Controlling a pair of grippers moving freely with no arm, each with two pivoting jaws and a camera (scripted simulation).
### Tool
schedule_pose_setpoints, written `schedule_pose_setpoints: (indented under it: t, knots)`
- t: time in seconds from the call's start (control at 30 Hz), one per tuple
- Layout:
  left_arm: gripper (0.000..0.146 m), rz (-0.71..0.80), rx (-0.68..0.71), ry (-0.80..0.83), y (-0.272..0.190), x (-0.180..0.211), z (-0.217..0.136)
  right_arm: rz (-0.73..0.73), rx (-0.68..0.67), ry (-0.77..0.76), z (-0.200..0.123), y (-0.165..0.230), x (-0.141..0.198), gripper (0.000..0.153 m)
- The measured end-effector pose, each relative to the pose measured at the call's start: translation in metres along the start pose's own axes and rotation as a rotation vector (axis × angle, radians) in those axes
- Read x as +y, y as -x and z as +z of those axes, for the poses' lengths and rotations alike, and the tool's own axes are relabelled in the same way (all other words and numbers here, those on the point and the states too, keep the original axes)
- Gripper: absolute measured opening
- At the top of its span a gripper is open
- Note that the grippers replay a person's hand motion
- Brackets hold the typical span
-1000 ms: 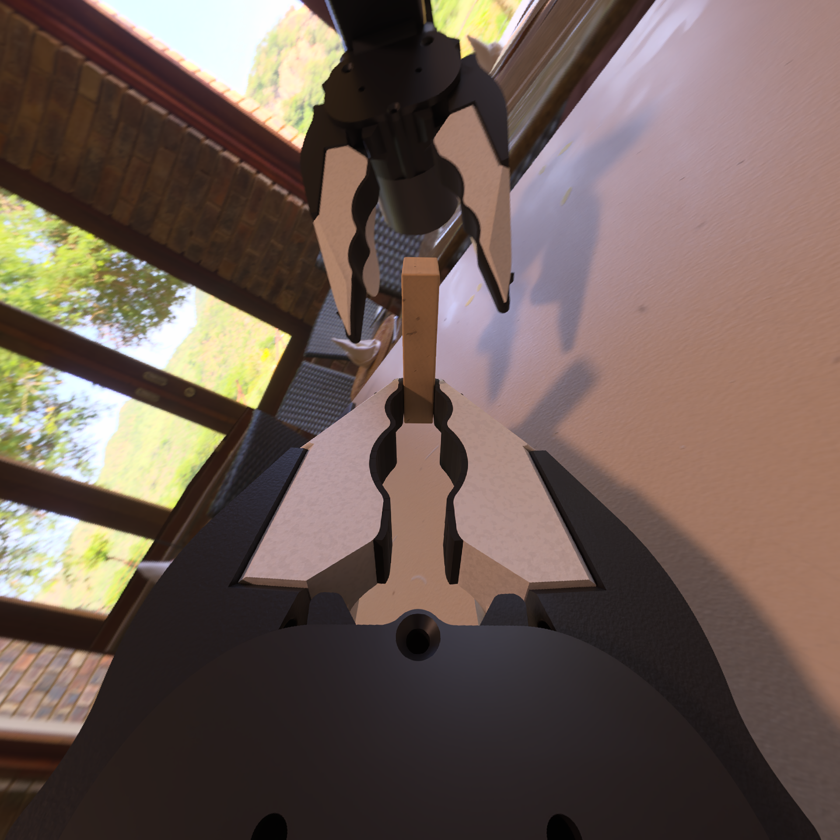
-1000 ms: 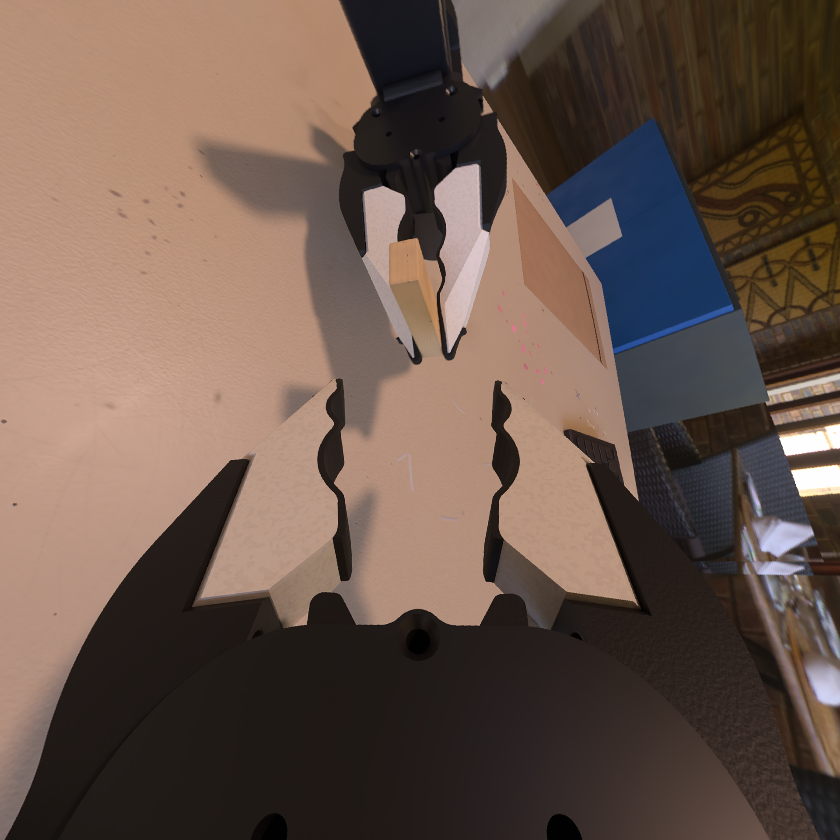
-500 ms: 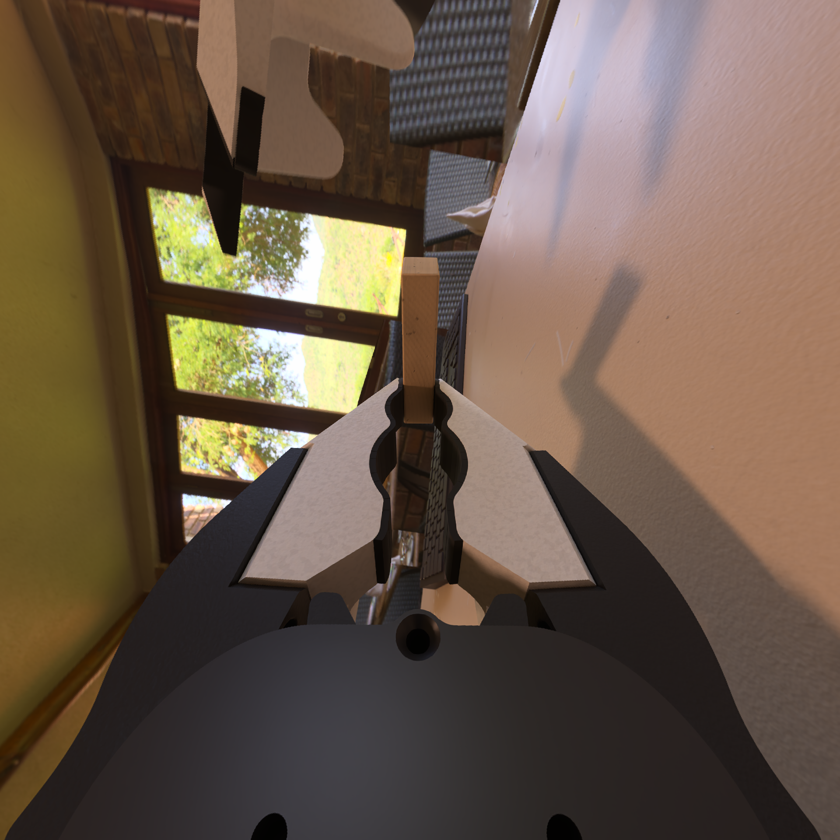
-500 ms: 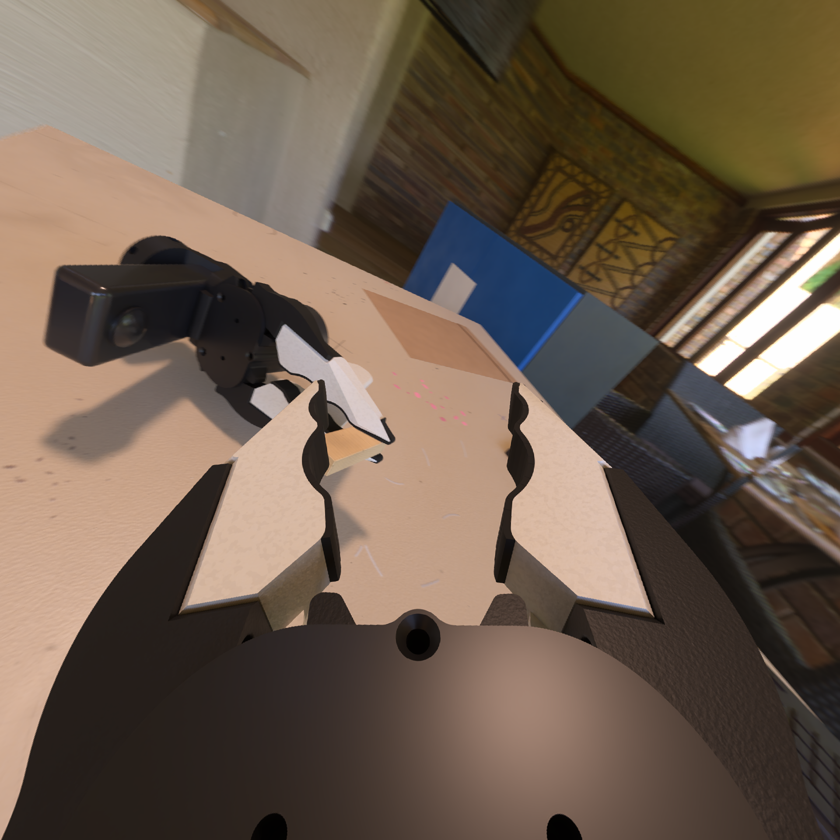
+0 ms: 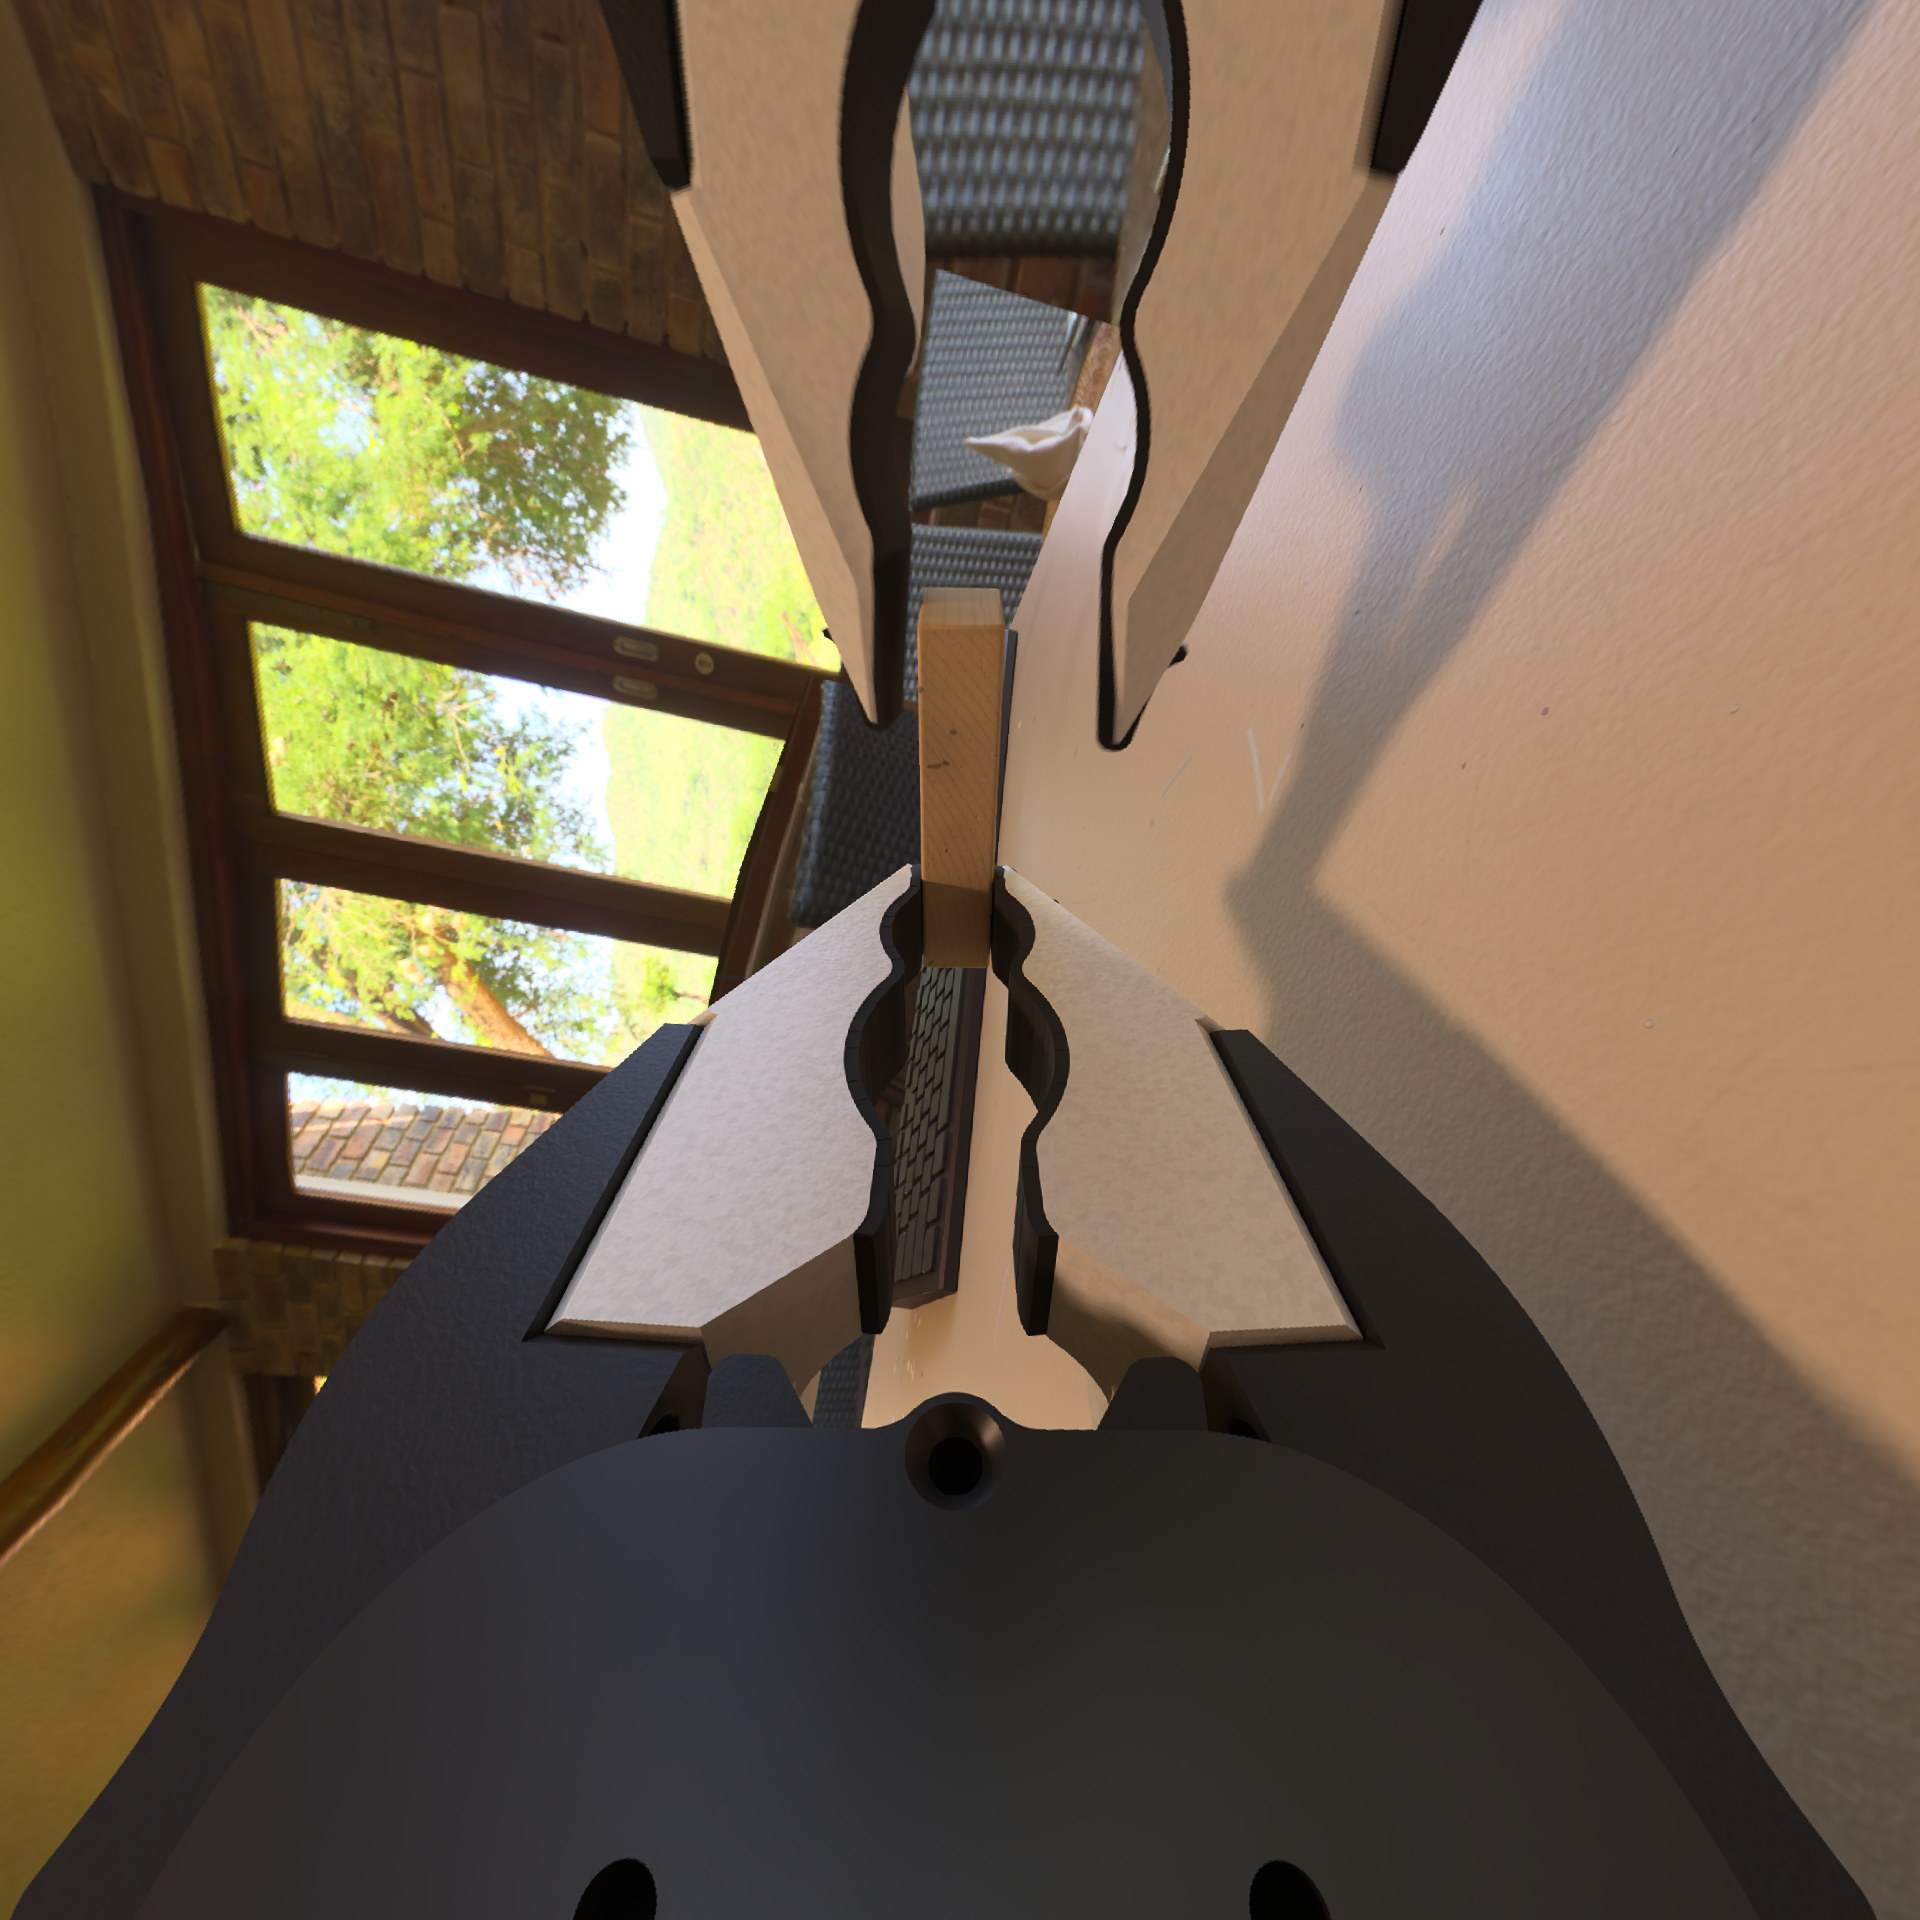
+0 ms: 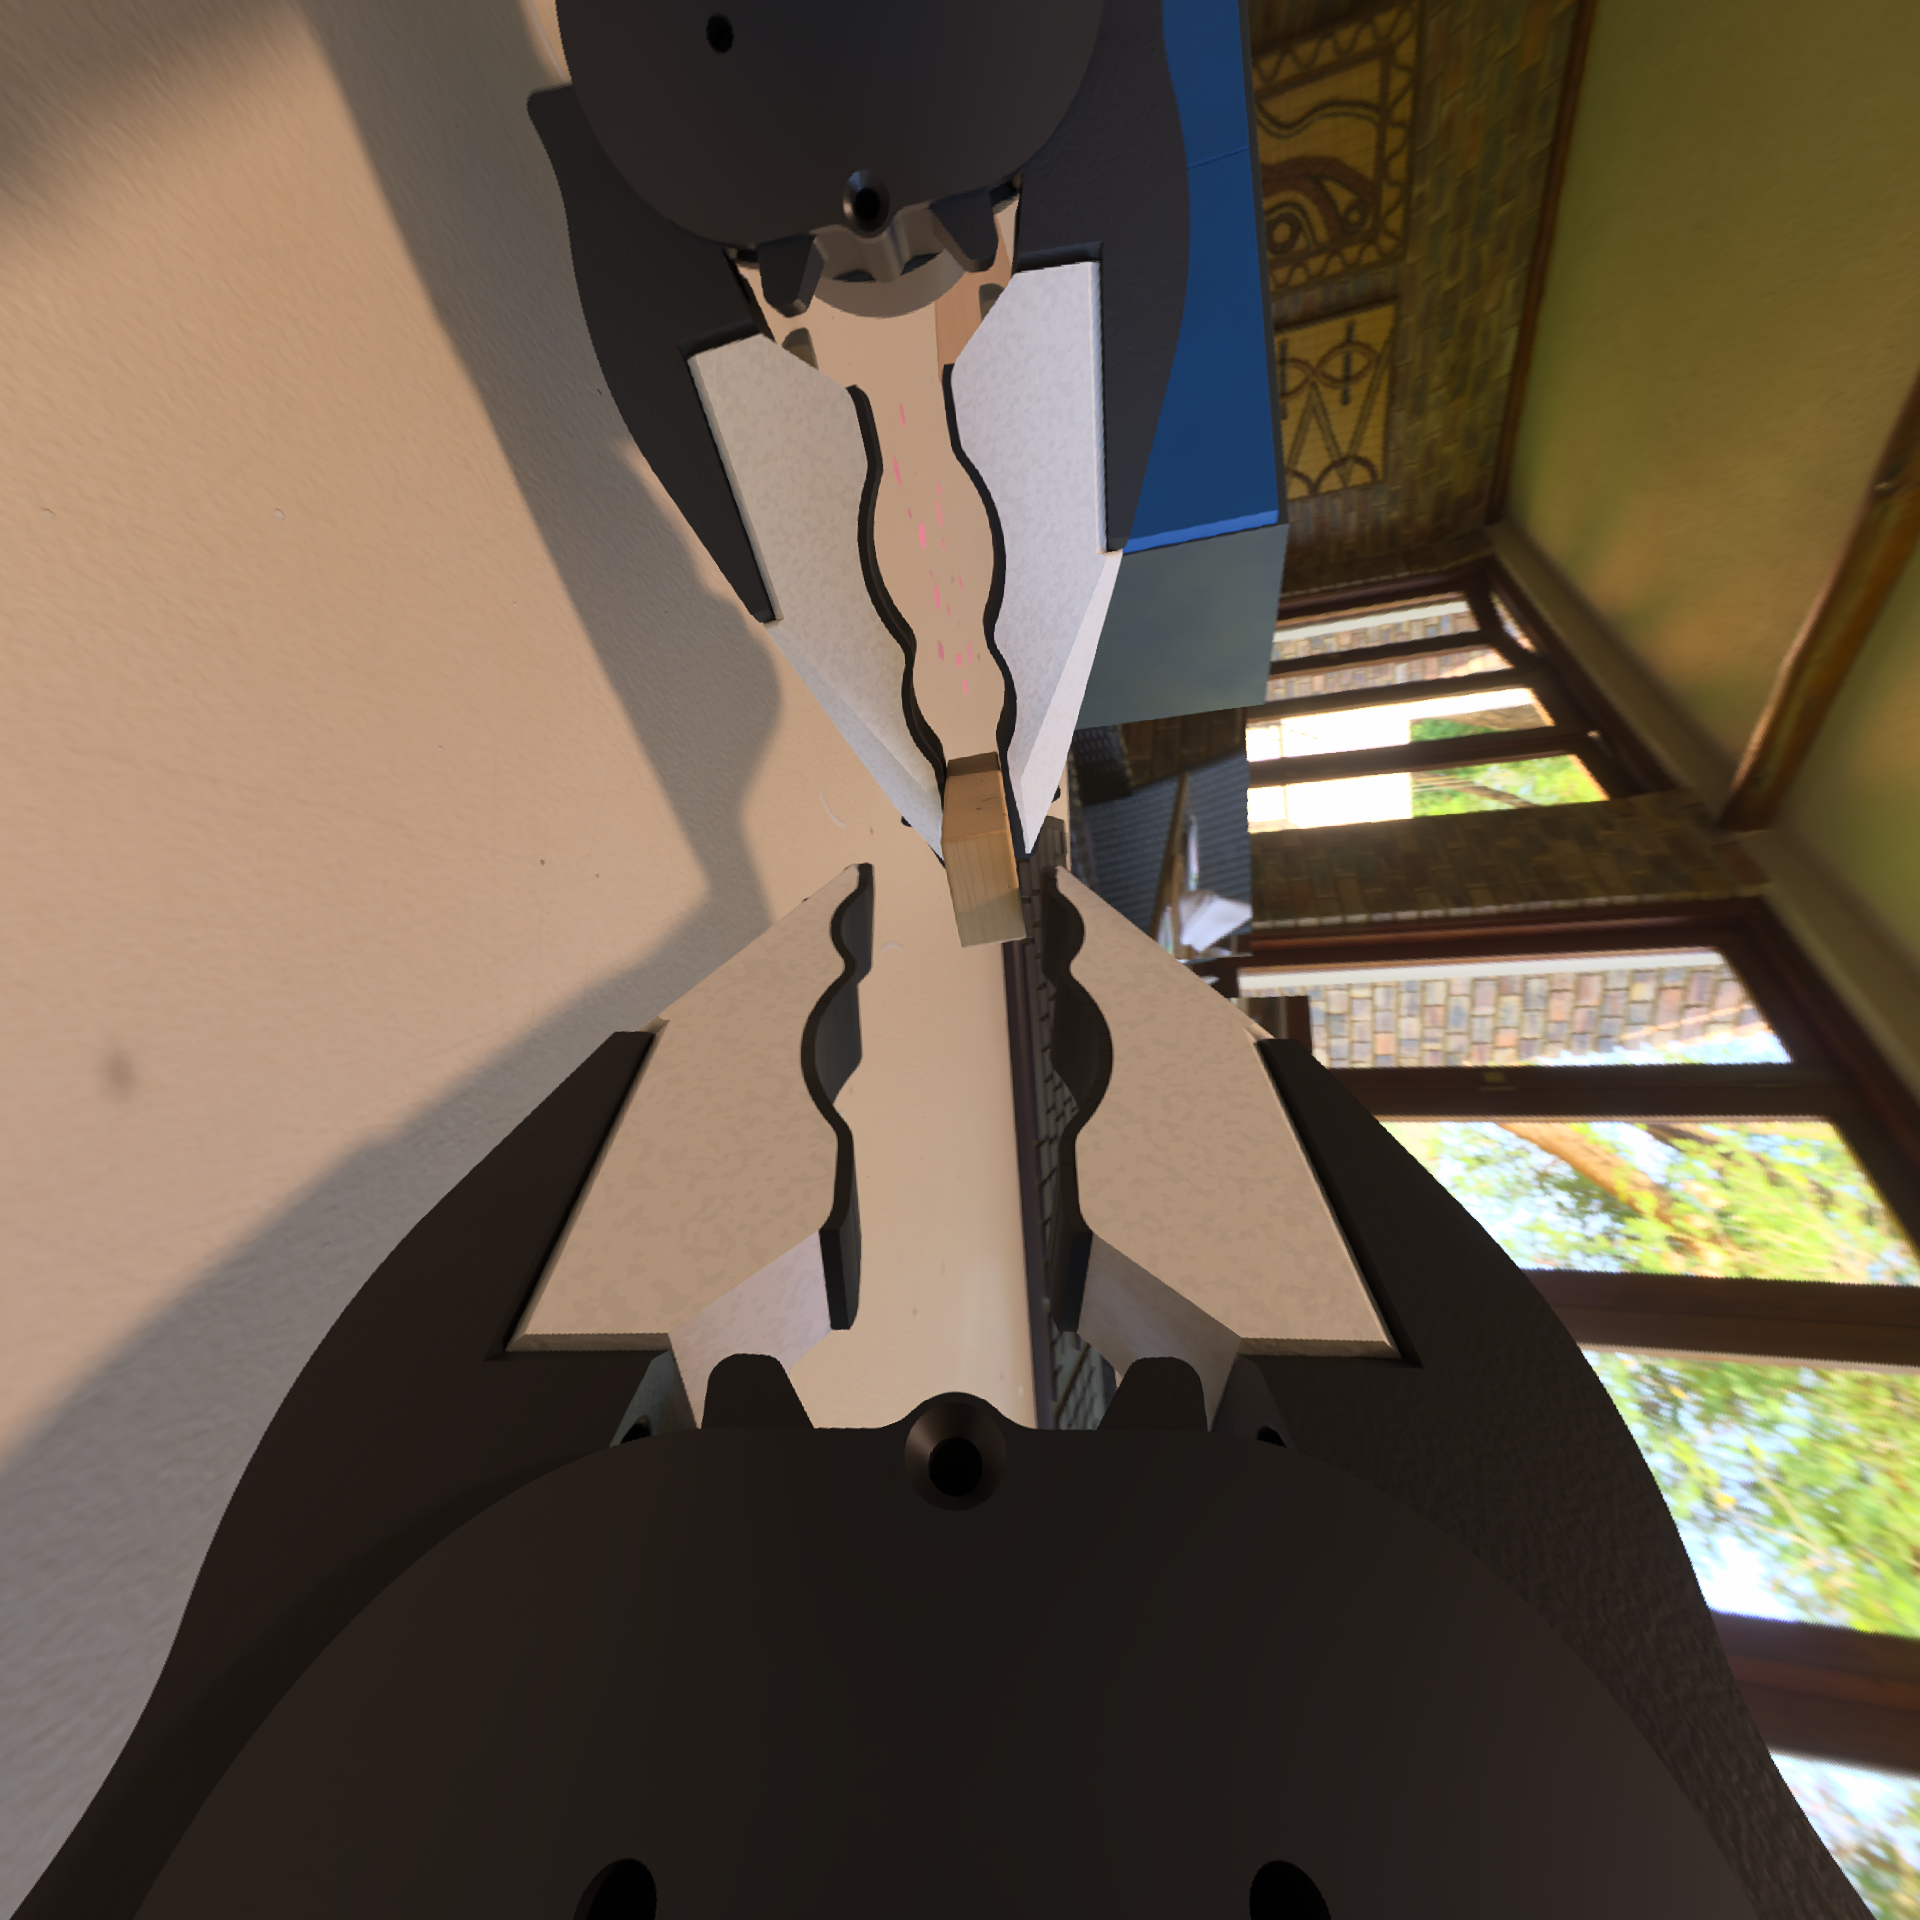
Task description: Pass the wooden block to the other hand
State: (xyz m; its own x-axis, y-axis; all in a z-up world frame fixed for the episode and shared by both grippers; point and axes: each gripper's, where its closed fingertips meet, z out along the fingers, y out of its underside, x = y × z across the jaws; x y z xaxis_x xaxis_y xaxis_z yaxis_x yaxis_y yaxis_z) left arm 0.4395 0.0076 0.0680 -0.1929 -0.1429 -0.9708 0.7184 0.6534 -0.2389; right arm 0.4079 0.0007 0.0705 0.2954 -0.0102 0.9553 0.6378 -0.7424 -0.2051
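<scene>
While its 2 fingers pinch the near end of the wooden block (image 5: pixel 958 769), the left claw (image 5: pixel 956 914) is closed on it above the tabletop (image 5: pixel 1558 727). Beyond, the right claw (image 5: pixel 992 707) gapes wide, its tips flanking the block's far end without touching, windows (image 5: pixel 447 665) behind.

Both wrist views are rolled sideways, faced head-on at close range; the wooden block (image 5: pixel 961 769) (image 6: pixel 982 862) is shared between.
</scene>
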Motion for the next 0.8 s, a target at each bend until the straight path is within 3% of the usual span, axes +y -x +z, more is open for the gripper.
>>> schedule_pose_setpoints:
  t: [0.17,0.3,0.4,0.47,0.63,0.8]
  knots:
    - [0.012,-0.037,0.014,-0.043,0.000,-0.005,-0.003,-0.103,0.075,0.029,0.001,-0.006,-0.003,0.013]
    - [0.018,-0.215,-0.003,-0.244,0.014,-0.024,-0.015,0.052,0.042,-0.084,-0.009,-0.016,-0.014,0.012]
    - [0.064,-0.346,0.019,-0.352,0.022,-0.037,-0.022,0.235,-0.023,-0.206,-0.018,-0.021,-0.018,0.012]
    - [0.074,-0.428,0.055,-0.412,0.025,-0.042,-0.026,0.367,-0.090,-0.292,-0.024,-0.022,-0.021,0.012]
    - [0.072,-0.689,0.193,-0.560,0.030,-0.050,-0.034,0.746,-0.252,-0.500,-0.032,-0.025,-0.032,0.012]
    - [0.057,-0.979,0.308,-0.702,0.043,-0.049,-0.043,0.973,-0.296,-0.638,-0.039,-0.038,-0.032,0.012]
